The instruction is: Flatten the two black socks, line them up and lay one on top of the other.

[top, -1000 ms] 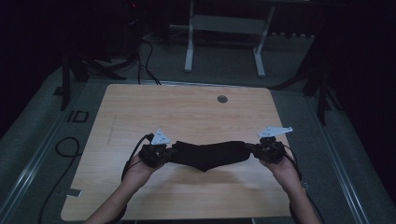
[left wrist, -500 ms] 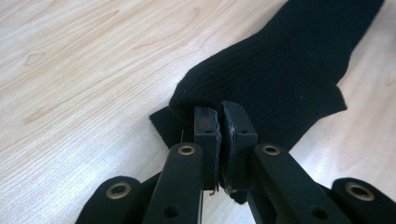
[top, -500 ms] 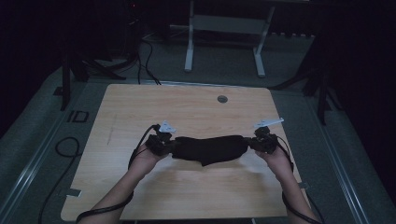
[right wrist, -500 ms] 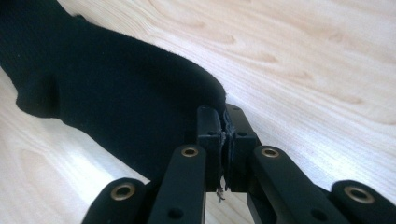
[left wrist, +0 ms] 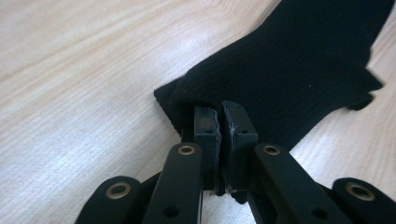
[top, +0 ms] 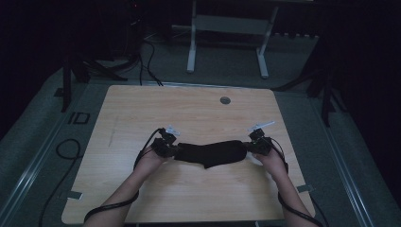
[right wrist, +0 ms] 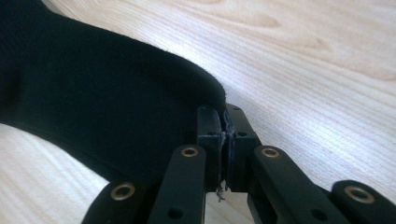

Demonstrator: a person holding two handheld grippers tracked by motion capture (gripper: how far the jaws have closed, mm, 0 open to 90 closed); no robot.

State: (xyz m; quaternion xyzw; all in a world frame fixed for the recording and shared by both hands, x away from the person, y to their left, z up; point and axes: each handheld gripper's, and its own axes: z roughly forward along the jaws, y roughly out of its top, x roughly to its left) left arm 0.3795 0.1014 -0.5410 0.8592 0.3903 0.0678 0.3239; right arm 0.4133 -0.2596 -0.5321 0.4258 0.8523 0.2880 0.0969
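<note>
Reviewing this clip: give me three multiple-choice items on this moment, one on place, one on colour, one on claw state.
1. Where is the sock?
A. on the floor
B. stretched between the two claws above the table
C. at the table's far edge

2. What colour is the sock?
A. black
B. white
C. red

3. How is the left claw?
A. wide open
B. off the sock
C. shut on the sock's end

Key: 1 B, the left claw and the right claw each hold one end; 2 A, it looks black in all views; 3 C, its jaws pinch the fabric.

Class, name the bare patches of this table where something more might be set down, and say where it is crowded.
Free: the far table up to the round hole, and the near strip between the forearms. Crowded: the middle band, where the black sock spans left gripper and right gripper.
</note>
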